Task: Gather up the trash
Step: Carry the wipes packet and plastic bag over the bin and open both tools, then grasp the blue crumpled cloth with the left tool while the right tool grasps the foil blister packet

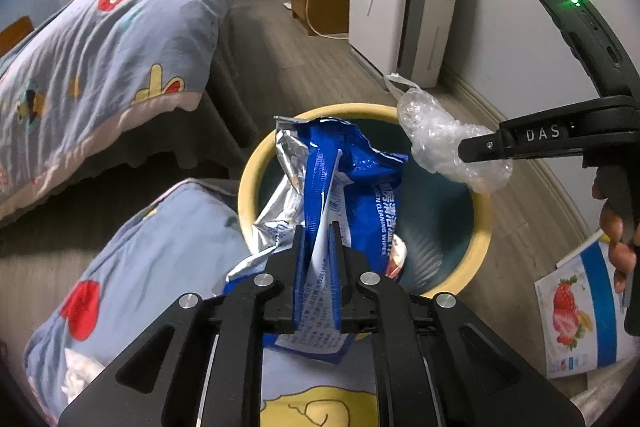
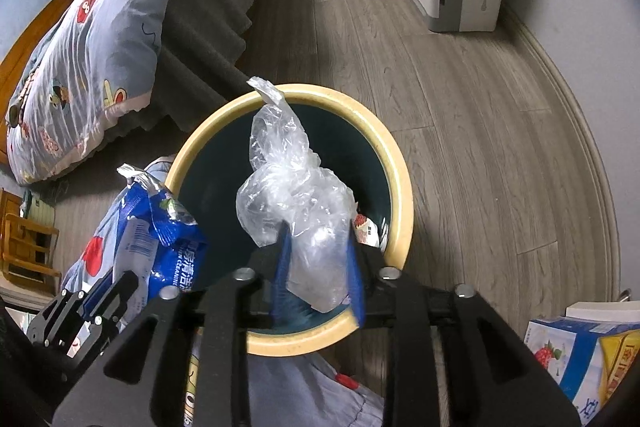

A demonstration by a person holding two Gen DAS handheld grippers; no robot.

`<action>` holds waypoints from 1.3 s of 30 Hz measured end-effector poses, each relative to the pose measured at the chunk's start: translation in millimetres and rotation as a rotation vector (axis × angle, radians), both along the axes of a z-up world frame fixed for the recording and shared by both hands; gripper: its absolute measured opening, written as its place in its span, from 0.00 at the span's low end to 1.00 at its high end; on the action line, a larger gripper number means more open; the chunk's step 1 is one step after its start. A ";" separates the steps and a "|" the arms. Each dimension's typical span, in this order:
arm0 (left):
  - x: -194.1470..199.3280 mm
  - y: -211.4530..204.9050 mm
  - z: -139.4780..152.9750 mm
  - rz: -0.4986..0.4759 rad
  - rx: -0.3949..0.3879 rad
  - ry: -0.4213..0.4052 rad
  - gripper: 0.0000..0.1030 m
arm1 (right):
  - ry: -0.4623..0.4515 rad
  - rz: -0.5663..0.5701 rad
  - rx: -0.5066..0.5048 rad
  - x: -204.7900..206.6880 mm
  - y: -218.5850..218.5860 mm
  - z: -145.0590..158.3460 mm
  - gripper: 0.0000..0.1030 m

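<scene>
Left gripper [image 1: 319,227]: jaws nearly closed, pinching the blue wipes packet [image 1: 340,179] over the near rim of the yellow-rimmed bin [image 1: 482,227]. Right gripper [image 2: 316,239]: jaws partly apart, crumpled clear plastic bag [image 2: 292,187] between the pads, above the bin's opening.

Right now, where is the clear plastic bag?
The clear plastic bag sits between the fingers of the right gripper, directly over the open yellow-rimmed bin, right of the blue wipes packet in the left wrist view.
</scene>
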State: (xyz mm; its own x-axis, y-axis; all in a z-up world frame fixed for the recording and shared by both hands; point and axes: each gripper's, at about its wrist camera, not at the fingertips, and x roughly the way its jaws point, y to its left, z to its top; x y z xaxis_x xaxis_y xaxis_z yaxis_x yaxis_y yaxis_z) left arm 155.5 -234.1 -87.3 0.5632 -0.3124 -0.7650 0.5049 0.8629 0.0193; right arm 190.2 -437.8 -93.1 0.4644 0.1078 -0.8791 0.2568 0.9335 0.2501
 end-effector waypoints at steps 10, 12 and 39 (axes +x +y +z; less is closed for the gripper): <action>-4.3 4.1 11.3 0.017 0.009 -0.042 0.55 | -0.021 -0.008 -0.004 1.0 3.1 8.1 0.59; -6.1 8.3 14.9 0.028 0.006 -0.051 0.66 | -0.029 -0.004 -0.007 1.2 6.2 11.5 0.65; -91.5 186.2 67.8 0.317 0.042 -0.079 0.90 | -0.096 0.198 -0.025 -60.7 129.9 54.3 0.94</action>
State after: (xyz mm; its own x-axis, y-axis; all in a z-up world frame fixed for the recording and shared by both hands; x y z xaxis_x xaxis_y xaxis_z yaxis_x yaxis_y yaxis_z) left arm 64.0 -47.9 -19.5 0.6853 -0.0811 -0.7237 0.2067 0.9746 0.0865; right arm 129.5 -307.9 -38.9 0.5181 0.1834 -0.8354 0.0443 0.9697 0.2404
